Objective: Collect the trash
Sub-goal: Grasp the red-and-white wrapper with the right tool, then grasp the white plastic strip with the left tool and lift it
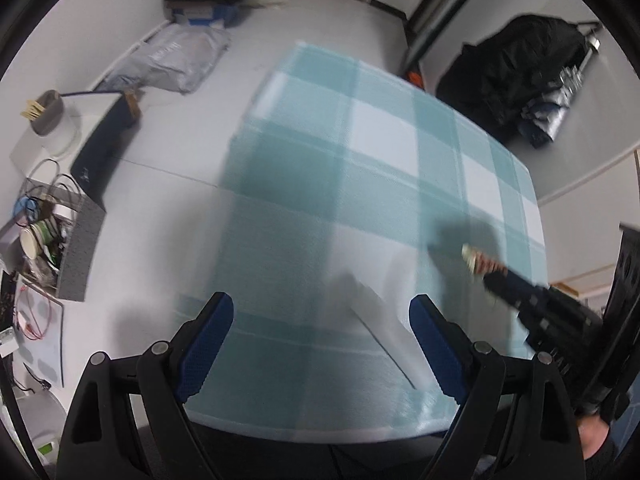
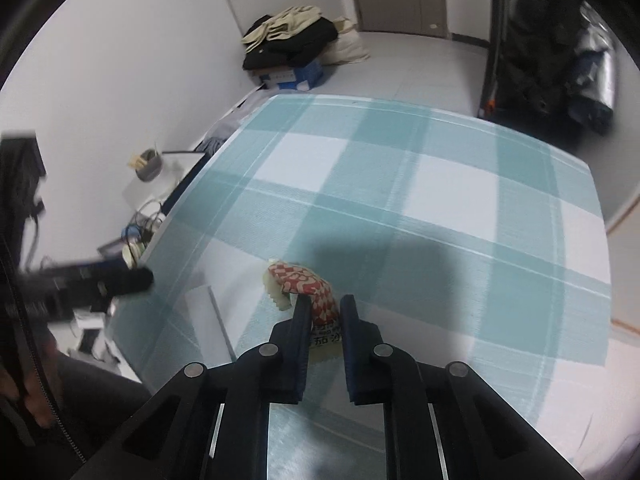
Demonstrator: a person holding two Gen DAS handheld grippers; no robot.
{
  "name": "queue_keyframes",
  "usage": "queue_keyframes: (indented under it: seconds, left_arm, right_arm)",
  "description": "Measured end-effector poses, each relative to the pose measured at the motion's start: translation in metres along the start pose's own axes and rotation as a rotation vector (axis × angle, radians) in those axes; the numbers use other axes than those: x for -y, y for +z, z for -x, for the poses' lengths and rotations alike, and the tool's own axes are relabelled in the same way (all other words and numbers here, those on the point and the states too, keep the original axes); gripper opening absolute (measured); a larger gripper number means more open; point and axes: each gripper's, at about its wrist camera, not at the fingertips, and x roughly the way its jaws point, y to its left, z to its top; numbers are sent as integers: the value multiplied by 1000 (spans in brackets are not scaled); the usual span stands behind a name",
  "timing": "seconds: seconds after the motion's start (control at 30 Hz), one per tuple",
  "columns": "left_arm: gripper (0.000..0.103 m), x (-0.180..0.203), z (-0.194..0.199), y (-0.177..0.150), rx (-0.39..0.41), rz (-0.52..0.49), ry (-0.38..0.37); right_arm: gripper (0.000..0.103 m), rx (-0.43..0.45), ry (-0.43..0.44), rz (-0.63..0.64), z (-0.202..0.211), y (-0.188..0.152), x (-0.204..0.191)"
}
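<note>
Right gripper (image 2: pixel 325 305) jaws clamp a red-checked wrapper (image 2: pixel 304 284) above the checked surface (image 2: pixel 440 200). Left gripper (image 1: pixel 320 312) jaws wide apart, empty.

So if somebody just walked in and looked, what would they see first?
Probably the big blue-and-white checked cloth covering the table. Next, the red-and-white patterned wrapper near its front edge, pinched in the right gripper. The left gripper hangs wide open over a white sheet of paper on the cloth, and a pile of clothes sits by the far wall.
</note>
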Motion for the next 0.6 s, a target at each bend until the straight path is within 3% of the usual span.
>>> queue_keyframes:
  seconds: [0.27,0.37,0.5,0.6]
  left_arm:
    - [87,25,-20,-9,-65,-74,0]
    - [87,30,-24,-8,-52,-110,63]
    - [87,34,-30,-10,-62,-135,86]
    - [80,43,-32,-16,-54,-194,154]
  right_arm:
    - [13,50,-17,-36,23,-4,22]
    - [13,68,-18,-46,29,-5,29]
    - [13,84,-16,-66,37,-6,38]
    - [13,95,-16,-72,42,-7,42]
